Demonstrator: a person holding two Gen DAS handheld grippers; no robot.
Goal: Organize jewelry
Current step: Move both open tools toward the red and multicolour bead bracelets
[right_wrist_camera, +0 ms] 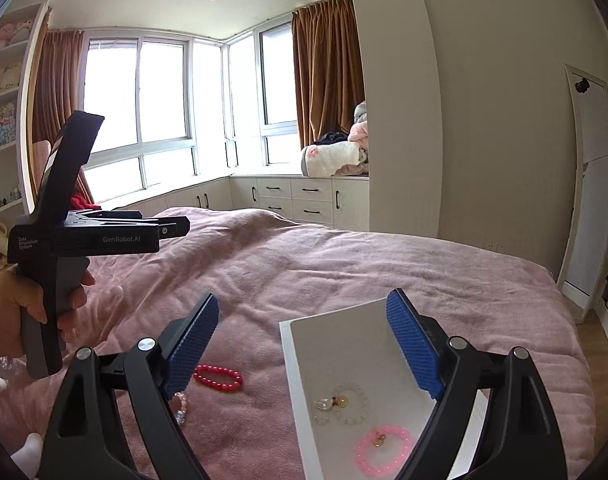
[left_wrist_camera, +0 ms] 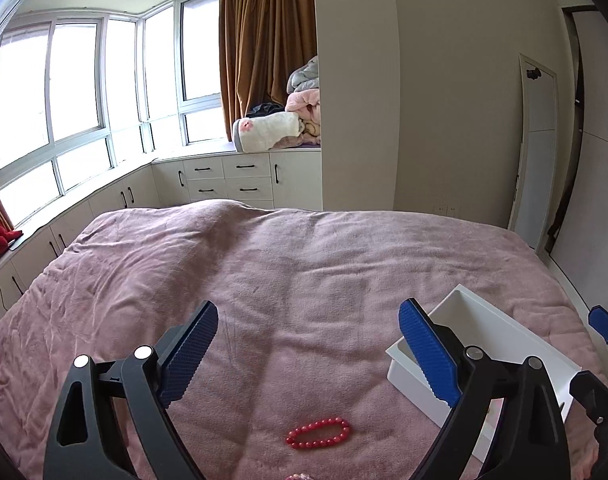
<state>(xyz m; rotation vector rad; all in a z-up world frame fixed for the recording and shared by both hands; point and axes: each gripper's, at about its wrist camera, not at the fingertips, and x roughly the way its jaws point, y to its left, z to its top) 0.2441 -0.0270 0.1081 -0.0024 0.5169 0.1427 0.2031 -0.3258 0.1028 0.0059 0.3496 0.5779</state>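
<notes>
Left view: pale bead bracelet cut off by bottom edge at 6 o'clock, only a sliver shows; white tray partly hidden behind a finger and arm at 4 o'clock, contents unseen; right gripper's blue tip cut by the edge at 3 o'clock. Right view: clear bead bracelet half hidden behind a finger at 7 o'clock; white bracelet faint against tray, charms too small to tell.

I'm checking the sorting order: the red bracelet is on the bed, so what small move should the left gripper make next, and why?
Probably lower the open left gripper straight down over the red bracelet. It lies loose on the pink blanket just below the empty fingers, outside the white box, which already holds a pink bracelet.
</notes>
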